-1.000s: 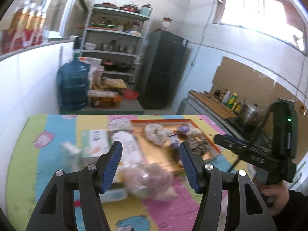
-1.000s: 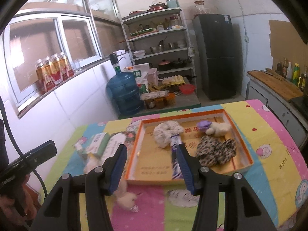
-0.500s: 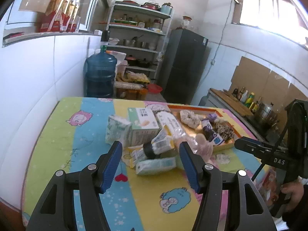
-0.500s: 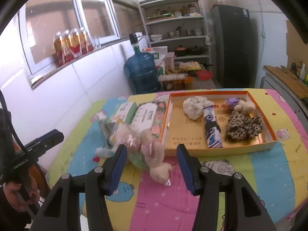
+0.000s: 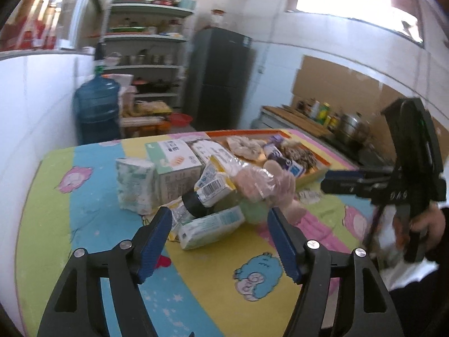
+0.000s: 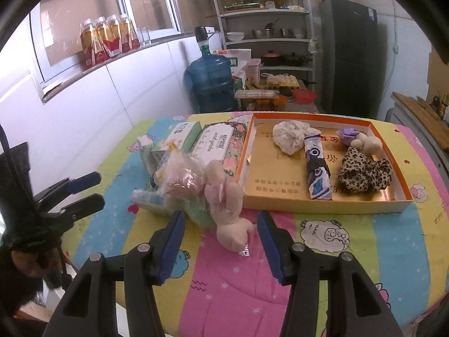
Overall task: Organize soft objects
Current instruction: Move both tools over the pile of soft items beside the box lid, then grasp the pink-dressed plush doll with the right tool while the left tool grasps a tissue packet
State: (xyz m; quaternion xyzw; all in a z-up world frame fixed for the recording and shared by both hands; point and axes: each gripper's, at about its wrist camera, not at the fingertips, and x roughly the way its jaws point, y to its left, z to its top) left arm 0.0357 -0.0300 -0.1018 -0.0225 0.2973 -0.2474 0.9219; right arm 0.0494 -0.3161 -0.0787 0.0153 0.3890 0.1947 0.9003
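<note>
The left gripper [image 5: 219, 220] with blue pads stands wide open above the colourful cartoon-print tablecloth [image 5: 84, 224], and its jaws have just been opening further; nothing is between them. Compared with half a second ago, the pile of soft things looks larger and closer in the left wrist view, and the picture is now blurred. Just ahead of the fingertips lies a small white-and-green tissue pack [image 5: 212, 227], and behind it a yellow packet with a barcode [image 5: 214, 184] leans on a white-and-green carton [image 5: 174, 163].

The right gripper [image 6: 220, 223] is partly open, with the same gap as before, and holds nothing. A pale pink plush toy [image 6: 228, 210] lies on the cloth just ahead of it, its lower end between the two fingertips but not touched by the pads. Earlier this toy sat a little higher in the right wrist view. Beside the toy is a crinkled clear plastic bag with pinkish contents [image 6: 182, 177].

The orange cardboard tray [image 6: 322, 205] is to the right of the pile. It holds a white gathered cloth bundle [image 6: 290, 136], a blue-and-white packet [image 6: 317, 171], a leopard-print scrunchie [image 6: 364, 174] and a small cream plush with a purple piece [image 6: 362, 140].
</note>
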